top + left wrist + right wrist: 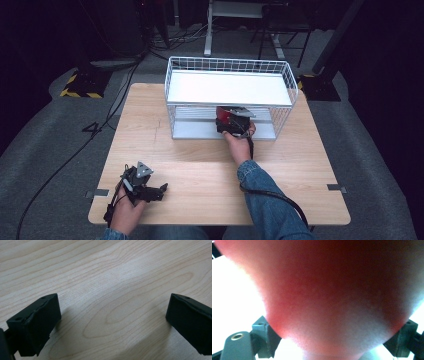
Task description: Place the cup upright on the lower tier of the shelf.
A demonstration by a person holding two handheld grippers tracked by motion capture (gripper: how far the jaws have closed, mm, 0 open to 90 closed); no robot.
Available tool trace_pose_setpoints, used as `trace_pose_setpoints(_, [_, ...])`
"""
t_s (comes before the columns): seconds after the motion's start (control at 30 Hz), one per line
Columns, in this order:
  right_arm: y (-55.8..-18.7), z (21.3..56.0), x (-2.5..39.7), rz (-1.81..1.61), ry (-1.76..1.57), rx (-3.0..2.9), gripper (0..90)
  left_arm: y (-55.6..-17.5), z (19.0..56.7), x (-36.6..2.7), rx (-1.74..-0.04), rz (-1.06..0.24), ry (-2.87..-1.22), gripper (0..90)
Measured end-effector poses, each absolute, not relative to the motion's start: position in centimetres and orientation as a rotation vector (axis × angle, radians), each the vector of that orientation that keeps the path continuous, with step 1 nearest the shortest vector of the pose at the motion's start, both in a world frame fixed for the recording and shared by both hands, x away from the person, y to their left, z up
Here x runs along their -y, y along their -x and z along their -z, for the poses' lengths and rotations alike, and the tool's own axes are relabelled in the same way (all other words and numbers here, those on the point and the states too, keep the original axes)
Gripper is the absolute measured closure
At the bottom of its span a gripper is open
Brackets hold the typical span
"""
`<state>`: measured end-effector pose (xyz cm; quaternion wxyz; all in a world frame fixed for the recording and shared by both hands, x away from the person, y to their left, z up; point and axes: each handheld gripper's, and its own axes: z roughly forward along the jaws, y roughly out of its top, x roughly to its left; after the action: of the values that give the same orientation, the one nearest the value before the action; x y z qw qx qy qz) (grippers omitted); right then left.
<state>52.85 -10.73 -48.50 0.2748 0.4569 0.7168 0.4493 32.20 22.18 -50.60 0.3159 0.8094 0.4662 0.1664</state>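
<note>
A red rounded object [223, 115] sits between the jaws of my right gripper [229, 120], at the front opening of the lower level of a white wire rack [227, 64]. In the right gripper view the red object [332, 295] is very close and blurred, and my right gripper [337, 340] is shut on it, with a dark jaw at each side. My left gripper [159, 190] rests on the wooden table [200, 170] near the front left corner. It stands open [113, 315] over bare wood, with nothing between its jaws.
The rack stands at the table's far middle, with a white upper shelf [229, 88] and a slatted lower shelf [197, 131]. Cables run over the grey floor at left. A yellow-and-black striped base [80, 86] and a dark stand base [318, 85] flank the table.
</note>
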Motion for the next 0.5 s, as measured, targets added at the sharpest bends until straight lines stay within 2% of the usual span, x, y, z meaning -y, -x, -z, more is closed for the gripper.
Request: trace_pose_setpoints(0.5, [-52.80, 49.29, 10.97, -1.133, -1.188, -2.037, 15.6, -32.19, 50.62, -22.15, -1.229, -0.439, -2.129, 0.2])
